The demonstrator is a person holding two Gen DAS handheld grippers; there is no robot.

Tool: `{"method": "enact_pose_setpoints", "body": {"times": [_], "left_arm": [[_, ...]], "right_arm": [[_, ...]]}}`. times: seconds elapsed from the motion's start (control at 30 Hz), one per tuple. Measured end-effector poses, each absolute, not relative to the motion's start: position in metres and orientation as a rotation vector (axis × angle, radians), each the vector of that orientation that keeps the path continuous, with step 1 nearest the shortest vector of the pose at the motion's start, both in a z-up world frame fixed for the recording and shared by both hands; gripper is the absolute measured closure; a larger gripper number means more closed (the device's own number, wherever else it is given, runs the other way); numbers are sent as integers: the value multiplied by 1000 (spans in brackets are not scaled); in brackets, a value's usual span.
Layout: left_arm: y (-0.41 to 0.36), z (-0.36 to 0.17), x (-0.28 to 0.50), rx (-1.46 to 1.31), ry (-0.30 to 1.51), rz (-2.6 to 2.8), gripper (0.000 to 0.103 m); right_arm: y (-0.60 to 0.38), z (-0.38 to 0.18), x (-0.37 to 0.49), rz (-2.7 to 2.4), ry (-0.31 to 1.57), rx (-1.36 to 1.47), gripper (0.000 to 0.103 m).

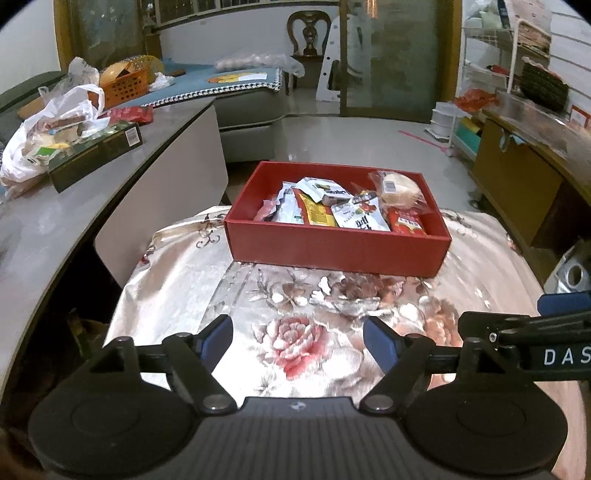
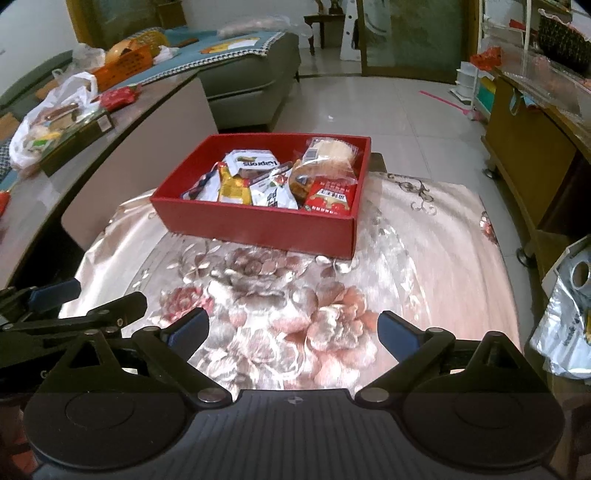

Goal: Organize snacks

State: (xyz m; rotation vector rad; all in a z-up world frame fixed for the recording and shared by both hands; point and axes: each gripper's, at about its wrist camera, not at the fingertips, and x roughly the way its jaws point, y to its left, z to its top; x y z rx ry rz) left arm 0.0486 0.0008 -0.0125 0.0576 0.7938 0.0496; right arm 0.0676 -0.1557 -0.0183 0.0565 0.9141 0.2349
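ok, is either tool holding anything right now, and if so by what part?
Nothing is held. The left tool and right tool both stand open over the floral cloth, nothing between their fingers. The snacks lie in the red box.

Home living room: sofa [image 1: 251, 110], chair [image 1: 308, 33]

Inside the red box [image 1: 332, 254], the snack packets [image 1: 343, 206] overlap, so the lower ones are partly hidden, and the near wall covers their bottom edges. The print on the wrappers is too small to read. By the flowered table's [image 2: 424, 258] right edge, a silver bag [image 2: 561, 332] is cut off by the frame.
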Motion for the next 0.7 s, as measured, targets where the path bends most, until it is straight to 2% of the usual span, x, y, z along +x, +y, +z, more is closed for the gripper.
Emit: {"method": "enact_pose_setpoints", "body": {"times": [0.3,0.43,0.7], "left_arm": [[-1,-11,20,60,788,29,30],[0,-9,11,47,782,27,22],[2,-9,3,36,764,44,17]], "right_arm": [[-159,-16,38,246,908,52,2],[-162,-14,30,249,901,61,1],[-165,-12,23,257,898,66,1]]}}
